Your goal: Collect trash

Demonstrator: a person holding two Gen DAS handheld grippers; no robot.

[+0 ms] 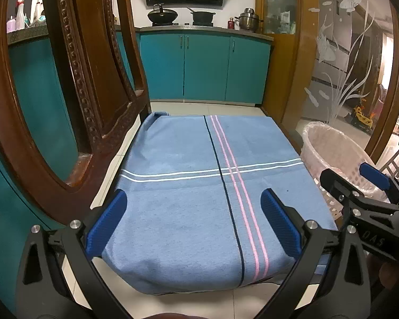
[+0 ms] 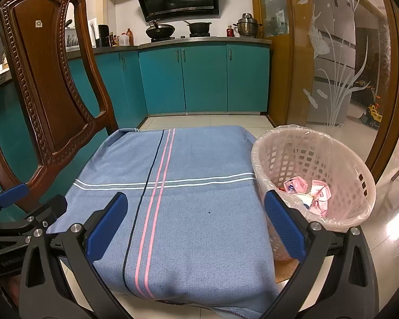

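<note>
A pink lattice wastebasket [image 2: 359, 186] with a clear liner stands on the floor right of a low seat covered by a blue striped cloth [image 2: 188, 202]. Crumpled pink and white trash [image 2: 316, 191] lies inside the basket. The basket also shows in the left wrist view [image 1: 329, 148]. My right gripper [image 2: 196, 220] is open and empty above the cloth's near part, its right finger in front of the basket. My left gripper [image 1: 194, 220] is open and empty over the cloth [image 1: 199, 186]. Each gripper appears at the edge of the other's view. I see no trash on the cloth.
A carved wooden chair back [image 2: 48, 79] rises at the left of the seat. Teal kitchen cabinets [image 2: 204, 77] with pots on a stove stand behind. An etched glass door [image 2: 337, 61] is at the right. Pale floor tiles [image 2: 207, 119] surround the seat.
</note>
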